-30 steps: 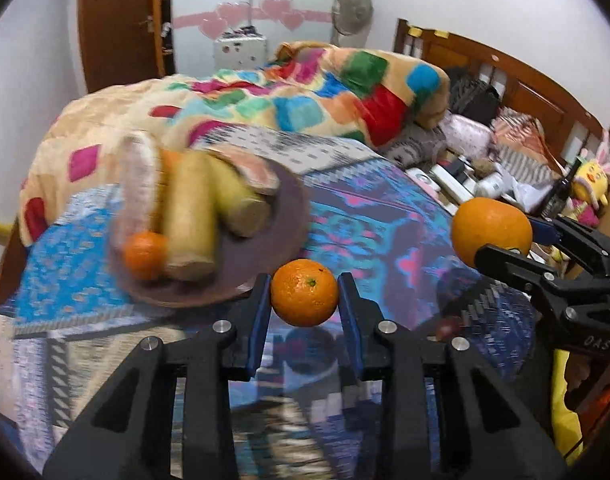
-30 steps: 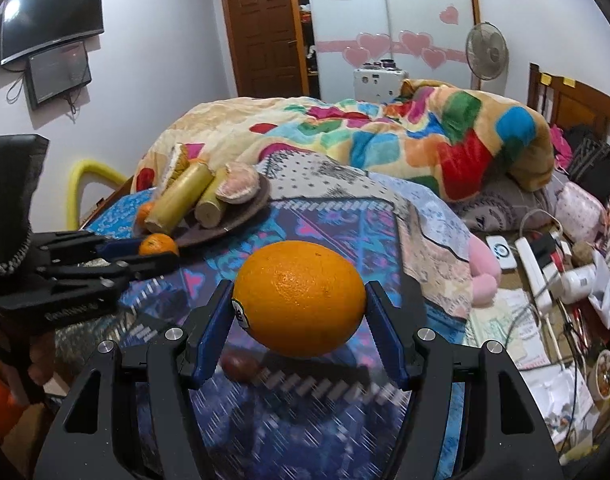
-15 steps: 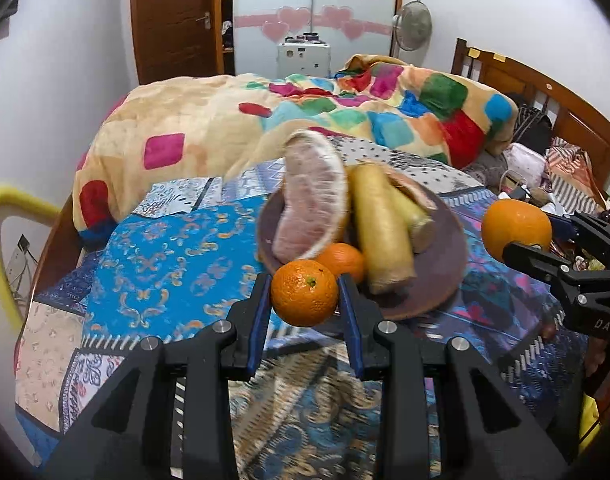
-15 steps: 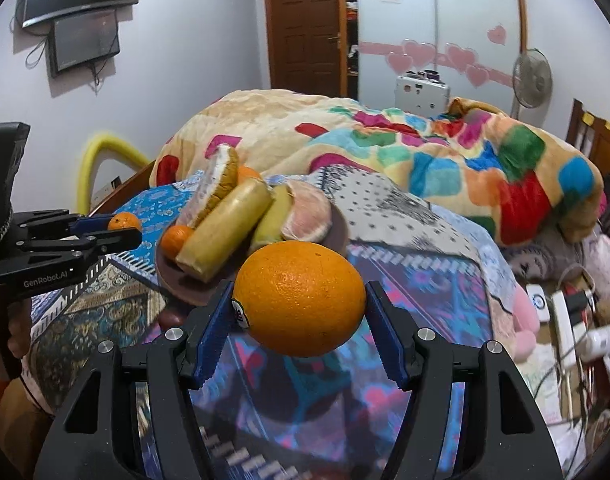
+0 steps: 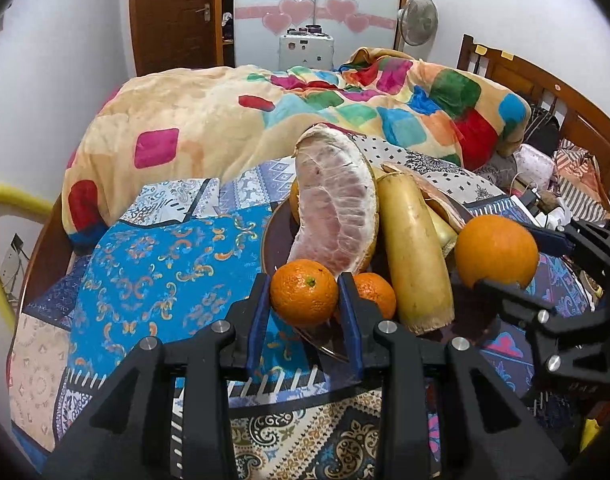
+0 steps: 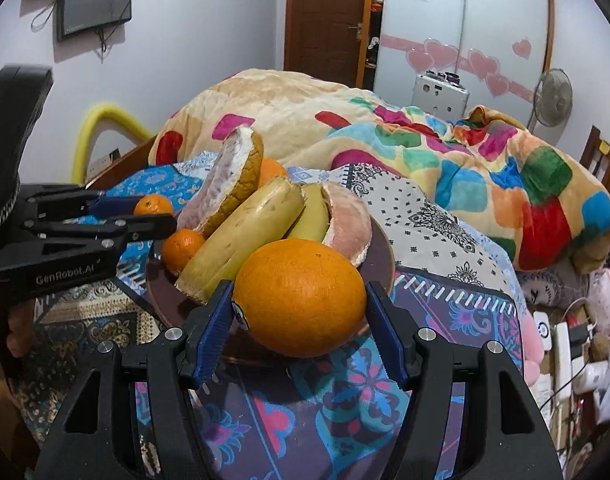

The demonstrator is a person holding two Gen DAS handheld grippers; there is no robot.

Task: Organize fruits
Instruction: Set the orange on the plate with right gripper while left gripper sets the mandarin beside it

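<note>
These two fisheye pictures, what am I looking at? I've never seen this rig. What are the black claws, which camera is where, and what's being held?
No robot arm here: a person holds a two-finger tool in each hand, each with a camera looking along its fingers. In the left wrist view the left tool is shut on a small mandarin. In the right wrist view the right tool is shut on a large orange. Ahead, on a patterned bedspread, a dark plate carries pomelo pieces, a banana and another mandarin.

Two mandarins (image 5: 304,298) (image 5: 375,292), two large oranges (image 6: 299,296) (image 6: 271,170), two pomelo pieces (image 5: 335,208) (image 6: 349,226), two bananas (image 5: 415,256) (image 6: 313,216), one brown plate (image 6: 379,252), two grippers (image 5: 304,304) (image 6: 299,306).
</note>
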